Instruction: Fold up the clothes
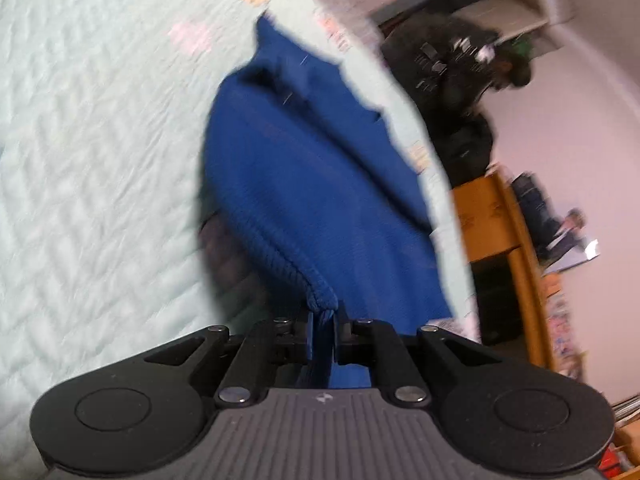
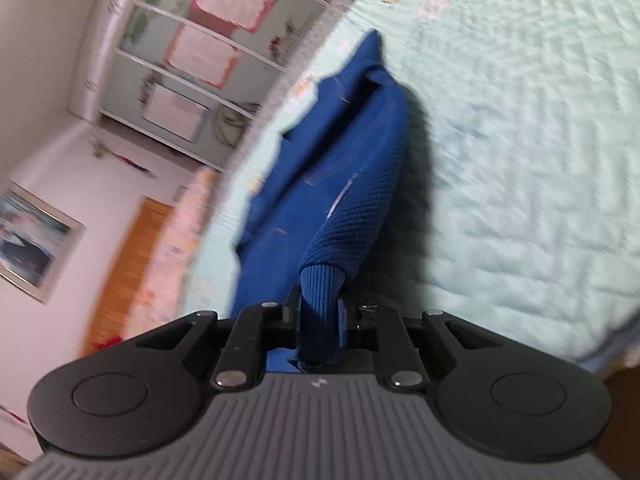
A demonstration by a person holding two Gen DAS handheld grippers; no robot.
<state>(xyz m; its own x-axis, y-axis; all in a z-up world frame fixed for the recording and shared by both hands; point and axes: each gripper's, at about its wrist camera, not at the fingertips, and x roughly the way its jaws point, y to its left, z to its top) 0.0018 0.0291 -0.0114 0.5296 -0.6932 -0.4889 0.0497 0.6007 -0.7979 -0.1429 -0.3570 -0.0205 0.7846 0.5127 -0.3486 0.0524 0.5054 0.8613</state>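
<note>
A blue knitted sweater point(image 1: 304, 168) lies stretched across a pale green quilted bed cover point(image 1: 100, 140), running away from both cameras. My left gripper point(image 1: 323, 316) is shut on a ribbed edge of the sweater, and the knit bunches right at the pinch. In the right wrist view the same sweater point(image 2: 344, 148) shows one sleeve lifted off the cover. My right gripper point(image 2: 319, 320) is shut on that sleeve's ribbed cuff point(image 2: 320, 284), which fills the gap between the black fingers. Both views are blurred.
The bed cover point(image 2: 520, 140) spreads wide to one side of the sweater. Past the bed's edge stand a dark heap of bags point(image 1: 460, 76), an orange wooden bed frame point(image 1: 492, 216), a white shelf unit with pink boxes point(image 2: 192, 64) and a framed picture point(image 2: 32, 240).
</note>
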